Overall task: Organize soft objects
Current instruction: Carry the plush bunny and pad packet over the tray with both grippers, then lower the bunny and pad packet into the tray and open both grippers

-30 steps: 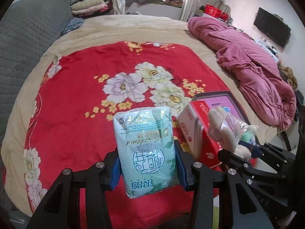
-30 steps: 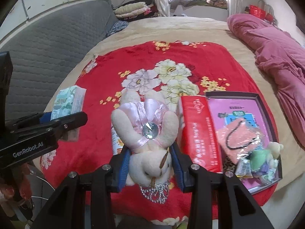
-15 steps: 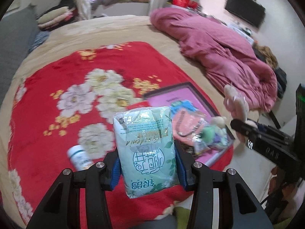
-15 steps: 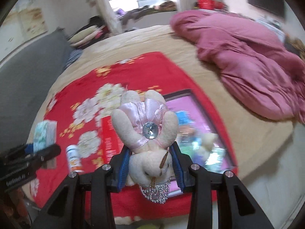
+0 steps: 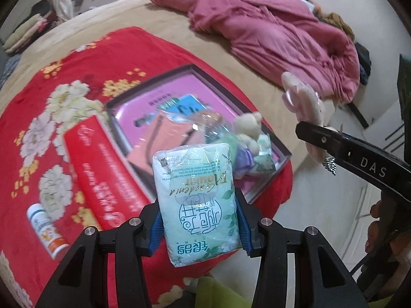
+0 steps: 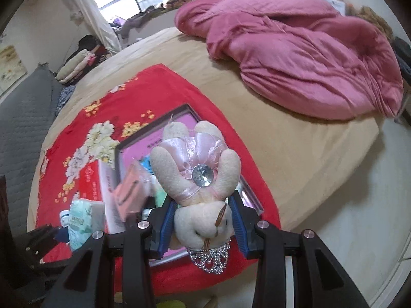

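My left gripper (image 5: 197, 227) is shut on a pale green tissue pack (image 5: 196, 200), held in the air over the near edge of the red flowered blanket (image 5: 38, 138). My right gripper (image 6: 203, 224) is shut on a cream plush bunny (image 6: 197, 179) with a pink bow and a silver crown, held above the dark-framed pink tray (image 6: 179, 120). The tray (image 5: 164, 97) holds a bagged peach pouch (image 5: 159, 138) and a small bagged plush bear (image 5: 248, 133). The bunny (image 5: 305, 102) and right gripper show at the right of the left wrist view. The tissue pack (image 6: 83, 222) shows at the lower left of the right wrist view.
A red box (image 5: 102, 172) lies left of the tray, and a white bottle (image 5: 46, 231) lies further left on the blanket. A crumpled pink quilt (image 6: 295, 59) covers the bed's far right. Folded clothes (image 6: 79, 61) lie at the back. The floor (image 6: 346, 205) is to the right.
Both grippers have swung to the right with their loads still held. The tray is now in front of the tissue pack and under the bunny; the grey headboard has left the left wrist view.
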### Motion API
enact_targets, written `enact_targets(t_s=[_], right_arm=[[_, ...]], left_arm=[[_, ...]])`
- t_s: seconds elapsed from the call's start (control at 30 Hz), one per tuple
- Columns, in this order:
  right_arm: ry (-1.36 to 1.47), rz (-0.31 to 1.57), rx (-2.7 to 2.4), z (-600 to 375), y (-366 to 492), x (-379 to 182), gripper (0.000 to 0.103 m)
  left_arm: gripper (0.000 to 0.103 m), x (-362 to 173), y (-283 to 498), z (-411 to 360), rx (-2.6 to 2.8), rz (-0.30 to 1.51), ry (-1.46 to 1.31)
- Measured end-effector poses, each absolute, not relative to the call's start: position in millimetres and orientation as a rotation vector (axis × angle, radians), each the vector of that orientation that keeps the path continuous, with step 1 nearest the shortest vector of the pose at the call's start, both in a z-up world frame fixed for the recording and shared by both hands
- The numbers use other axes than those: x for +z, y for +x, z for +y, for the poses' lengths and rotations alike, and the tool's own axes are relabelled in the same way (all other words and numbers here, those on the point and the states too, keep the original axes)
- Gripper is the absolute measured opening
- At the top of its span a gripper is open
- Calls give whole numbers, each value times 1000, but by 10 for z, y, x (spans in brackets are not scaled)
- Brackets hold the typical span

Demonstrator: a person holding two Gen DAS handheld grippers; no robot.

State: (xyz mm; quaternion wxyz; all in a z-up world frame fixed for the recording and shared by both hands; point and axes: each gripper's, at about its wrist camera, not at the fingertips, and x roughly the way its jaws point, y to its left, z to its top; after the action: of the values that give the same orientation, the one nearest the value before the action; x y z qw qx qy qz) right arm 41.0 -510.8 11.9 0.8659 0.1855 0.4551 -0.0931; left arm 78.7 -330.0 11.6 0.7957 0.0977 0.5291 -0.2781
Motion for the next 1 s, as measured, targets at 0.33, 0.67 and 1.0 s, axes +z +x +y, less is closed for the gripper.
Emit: enact_targets(t_s=[0.33, 0.67, 1.0], right_arm=[[444, 1027, -213, -5373, 476, -326, 41], [399, 1108, -183, -5344, 760, -671, 41], [353, 1132, -116, -5251, 1078, -798, 41]], left_arm=[[49, -321, 859, -3713, -616, 1204, 254], [49, -565, 1025, -3818, -598, 1228, 245], [49, -641, 1154, -3811, -573, 1223, 238]])
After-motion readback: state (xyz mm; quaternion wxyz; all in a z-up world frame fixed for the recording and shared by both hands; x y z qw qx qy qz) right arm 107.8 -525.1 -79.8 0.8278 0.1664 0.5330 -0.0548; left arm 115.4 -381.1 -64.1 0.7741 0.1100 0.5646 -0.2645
